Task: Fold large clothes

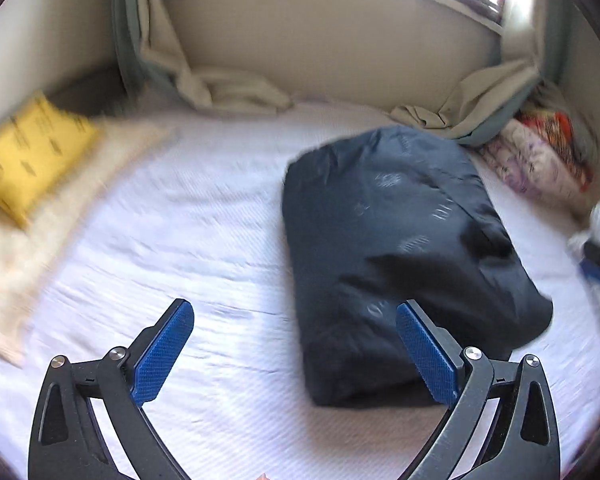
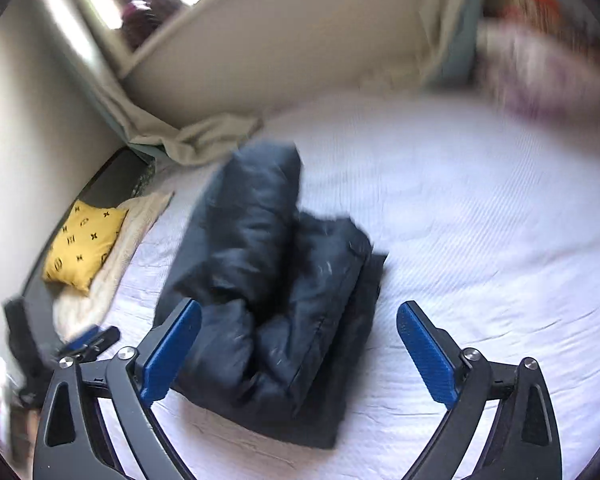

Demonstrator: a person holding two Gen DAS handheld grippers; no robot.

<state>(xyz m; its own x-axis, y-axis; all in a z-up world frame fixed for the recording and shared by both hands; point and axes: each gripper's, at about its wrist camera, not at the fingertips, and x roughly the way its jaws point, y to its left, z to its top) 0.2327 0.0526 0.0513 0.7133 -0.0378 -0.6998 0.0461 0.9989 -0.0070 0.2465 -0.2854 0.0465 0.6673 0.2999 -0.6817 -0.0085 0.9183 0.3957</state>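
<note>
A dark navy padded jacket [image 1: 396, 248] lies folded in a thick bundle on the white bed sheet [image 1: 188, 240]. My left gripper [image 1: 294, 354] is open and empty just above the sheet, with its right finger at the bundle's near left edge. In the right wrist view the same jacket [image 2: 276, 292] lies between and ahead of my open right gripper [image 2: 298, 356], whose left finger overlaps its near edge. The right gripper also shows at the far right of the left wrist view [image 1: 598, 266]. Both views are blurred by motion.
A yellow patterned cushion [image 2: 86, 246] rests on a cream blanket [image 2: 112, 268] at the bed's left side. Beige curtains [image 1: 236, 88] bunch along the far wall. A pile of colourful folded cloth [image 1: 540, 152] sits in the far right corner.
</note>
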